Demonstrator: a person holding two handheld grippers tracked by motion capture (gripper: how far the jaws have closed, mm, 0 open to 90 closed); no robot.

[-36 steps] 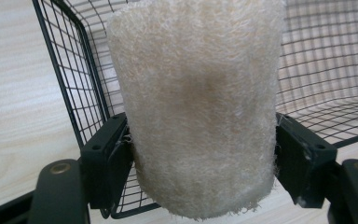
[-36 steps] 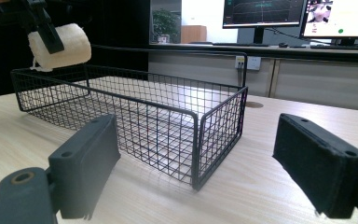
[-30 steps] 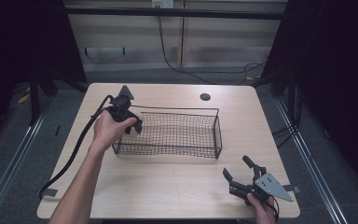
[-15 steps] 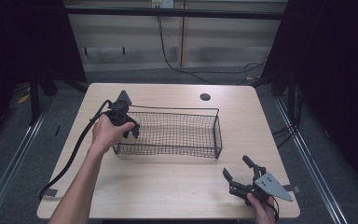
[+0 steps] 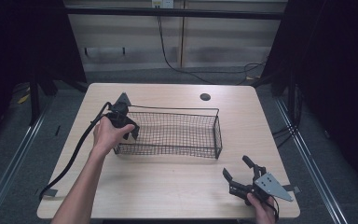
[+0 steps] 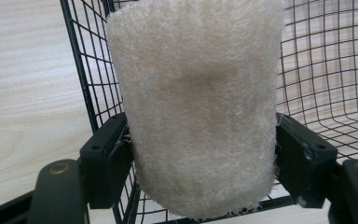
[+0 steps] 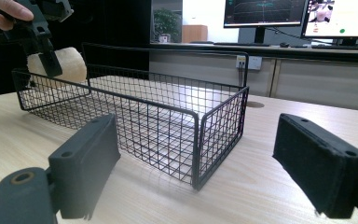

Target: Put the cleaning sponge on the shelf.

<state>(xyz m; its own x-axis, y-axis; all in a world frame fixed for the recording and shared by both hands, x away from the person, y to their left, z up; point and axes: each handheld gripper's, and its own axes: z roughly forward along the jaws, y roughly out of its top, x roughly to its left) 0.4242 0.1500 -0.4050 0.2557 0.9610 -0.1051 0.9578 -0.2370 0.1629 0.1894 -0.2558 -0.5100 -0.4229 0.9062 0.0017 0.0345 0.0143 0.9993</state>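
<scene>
A black wire basket stands in the middle of the wooden table. My left gripper hangs over the basket's left end, shut on a cream fibrous sponge roll. In the left gripper view both pads press the roll's sides, with the basket mesh right behind it. In the right gripper view the roll sits at rim height at the basket's far left corner, held by the left gripper. My right gripper rests near the table's front right, open, jaws wide apart and pointed at the basket.
A round cable hole lies at the back of the table. The left gripper's black cable trails off the table's left front edge. Bare tabletop separates the basket from the right gripper. Monitors stand on a counter beyond the table.
The left gripper with the sponge roll has dipped slightly at the basket's left end. The right gripper has stayed put.
</scene>
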